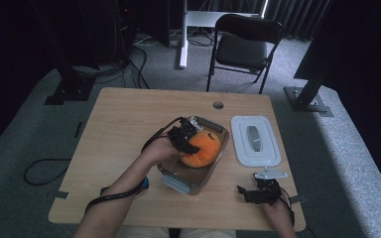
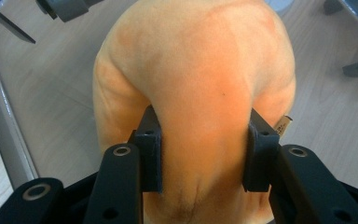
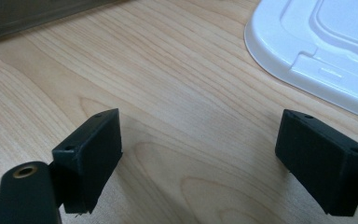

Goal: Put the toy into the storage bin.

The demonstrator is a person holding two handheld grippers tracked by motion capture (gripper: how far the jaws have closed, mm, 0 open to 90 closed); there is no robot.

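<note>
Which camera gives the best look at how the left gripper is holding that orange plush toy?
The left gripper view: the orange plush toy bulges between the left gripper, both pads pressed into its sides. The high view shows the toy small, in the clear container, with the grip hidden. The right gripper view faces bare table and the white lid.

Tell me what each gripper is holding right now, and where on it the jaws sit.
The left gripper pinches the orange plush toy across a bulge of its soft body, inside the clear container. The right gripper holds nothing; its jaws stand open over the table.
</note>
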